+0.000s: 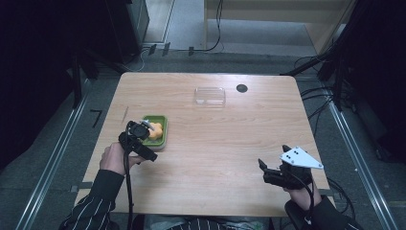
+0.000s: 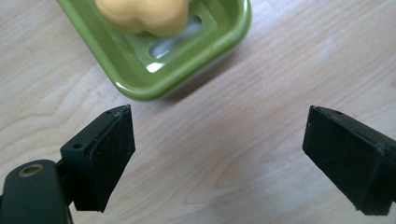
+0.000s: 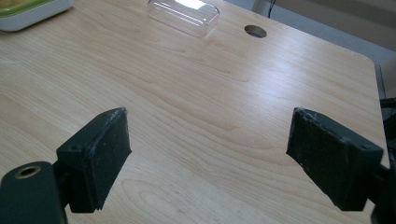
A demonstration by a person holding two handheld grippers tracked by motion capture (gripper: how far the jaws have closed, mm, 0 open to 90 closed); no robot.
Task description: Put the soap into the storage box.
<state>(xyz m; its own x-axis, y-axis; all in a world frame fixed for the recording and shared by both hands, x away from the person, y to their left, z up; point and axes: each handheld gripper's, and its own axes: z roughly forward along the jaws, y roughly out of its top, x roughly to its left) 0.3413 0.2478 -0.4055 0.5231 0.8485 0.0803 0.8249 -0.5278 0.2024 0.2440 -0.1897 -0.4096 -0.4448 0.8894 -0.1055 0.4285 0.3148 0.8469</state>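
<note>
A green soap dish (image 1: 162, 139) lies at the table's left, with a lumpy orange-yellow soap (image 1: 155, 131) in it. In the left gripper view the green dish (image 2: 140, 70) and the soap (image 2: 144, 14) fill the top, just beyond the jaws. My left gripper (image 2: 217, 156) is open, nothing between its pads, and hangs over bare wood beside the dish; in the high view the left gripper (image 1: 140, 130) overlaps the dish's near left corner. My right gripper (image 3: 210, 161) stands open over bare table; the right gripper (image 1: 269, 172) is near the front right edge.
A clear plastic lid or box (image 1: 209, 96) lies at the table's far middle, also seen as a clear box (image 3: 184, 16). A round cable hole (image 1: 242, 88) sits right of it. The wooden table (image 1: 225, 143) is bare between the two hands.
</note>
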